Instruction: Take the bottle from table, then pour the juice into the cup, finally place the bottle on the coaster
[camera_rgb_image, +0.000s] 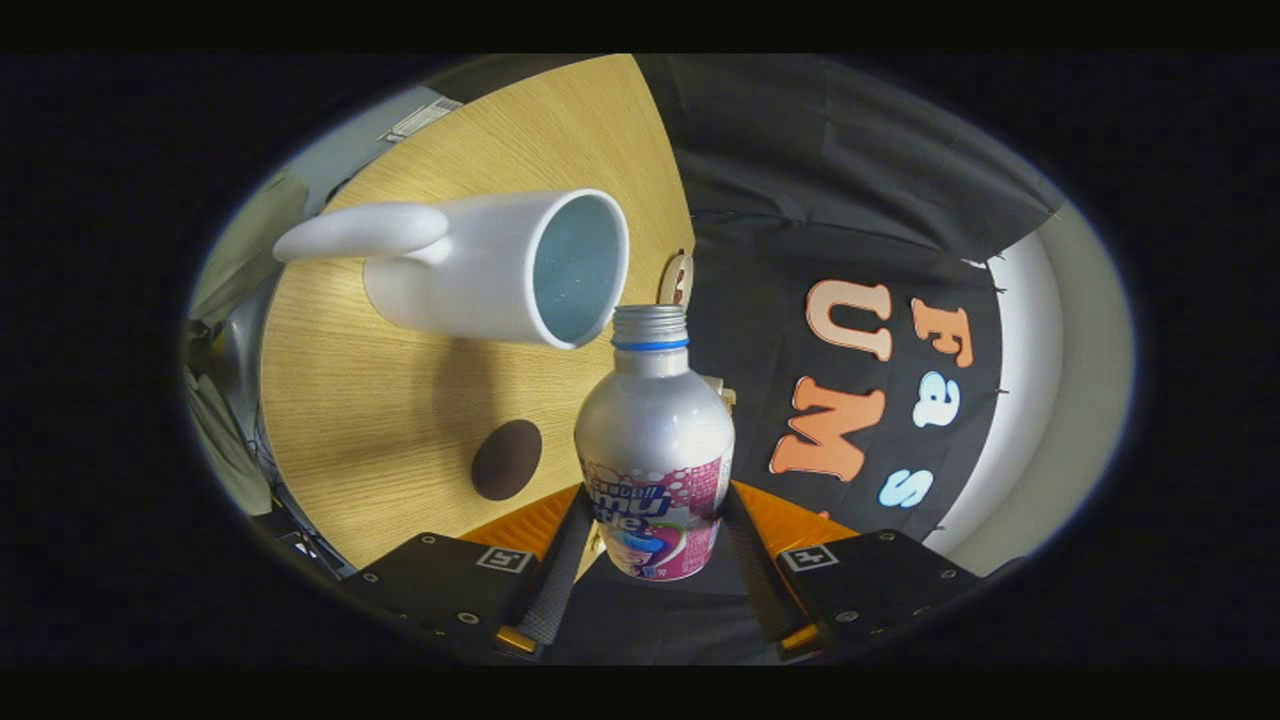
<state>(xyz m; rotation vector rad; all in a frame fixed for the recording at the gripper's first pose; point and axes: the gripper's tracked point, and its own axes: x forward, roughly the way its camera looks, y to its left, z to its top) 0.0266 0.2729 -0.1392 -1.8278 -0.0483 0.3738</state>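
In the gripper view, the gripper (652, 530) is clamped on a silver aluminium bottle with a pink and white printed label (655, 450), one finger pressing on each side of its lower body, so the claw stands narrowed to the width of the bottle and holds it. The bottle sits between the fingers and points forward away from the camera, its threaded neck uncapped and ringed by a thin blue band just below the threads. The whole scene appears turned on its side, with the round light wooden table (420, 400) rising like a wall behind the bottle, which suggests the gripper and bottle are tipped over. A white ceramic cup with a long rounded handle (500, 265) stands on that table, its open mouth facing toward the bottle's neck; the bottle's opening lies just beside the lower rim of the cup, very near it, though whether they touch cannot be told. No liquid is visible at the neck. A dark brown round coaster (507, 459) lies flat on the table, nearer the fingers than the cup and well apart from it. A small light wooden disc (677, 279) shows beyond the bottle's neck at the table's edge.
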